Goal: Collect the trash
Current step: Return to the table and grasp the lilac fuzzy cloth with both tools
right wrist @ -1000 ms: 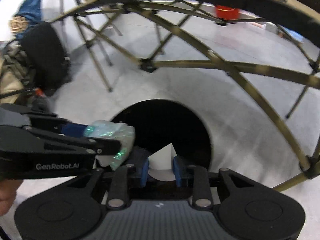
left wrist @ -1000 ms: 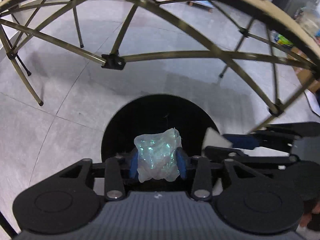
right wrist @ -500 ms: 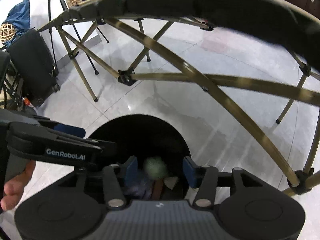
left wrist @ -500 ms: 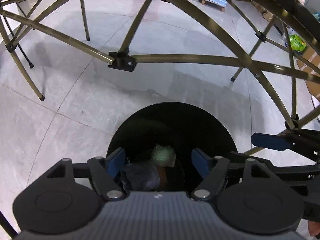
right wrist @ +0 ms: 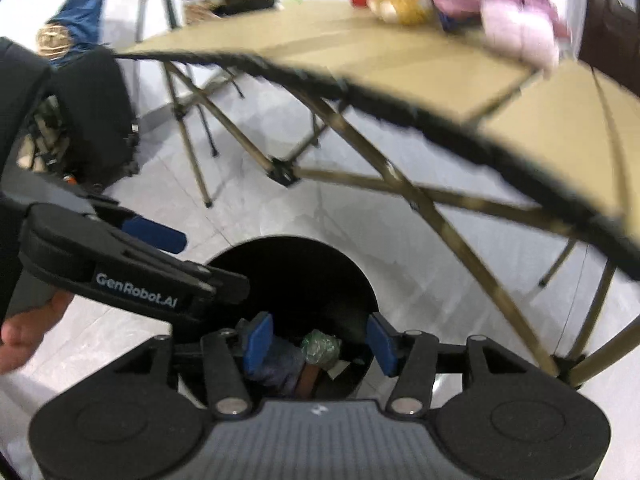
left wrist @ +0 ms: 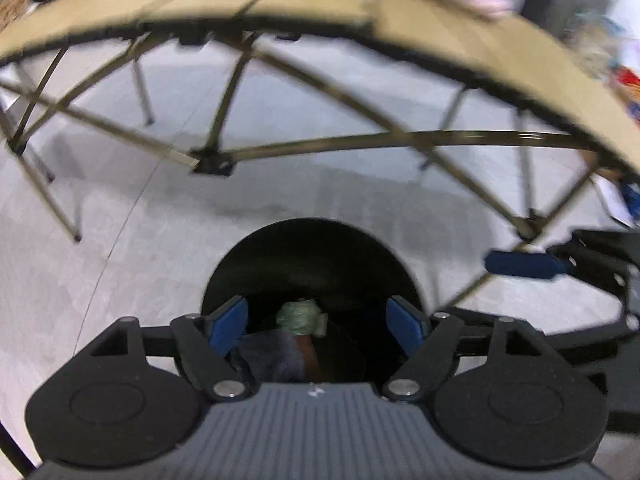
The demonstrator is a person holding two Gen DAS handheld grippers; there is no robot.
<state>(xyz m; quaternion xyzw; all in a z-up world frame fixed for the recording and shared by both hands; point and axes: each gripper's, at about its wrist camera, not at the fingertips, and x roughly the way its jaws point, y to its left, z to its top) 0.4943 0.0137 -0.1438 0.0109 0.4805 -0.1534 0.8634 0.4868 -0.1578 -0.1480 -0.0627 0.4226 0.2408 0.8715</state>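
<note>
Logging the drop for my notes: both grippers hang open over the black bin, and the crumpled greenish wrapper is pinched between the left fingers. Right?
Not quite. The crumpled greenish wrapper is not pinched; it lies inside the black bin, as the left wrist view shows. The rest holds: left gripper and right gripper both hang open over it.

- Pale grey tiled floor (left wrist: 132, 264), glossy.
- Tan folding table (right wrist: 404, 60) on crossed metal legs (left wrist: 212, 164).
- Black suitcase (right wrist: 96, 116) beside a tripod (right wrist: 160, 4).
</note>
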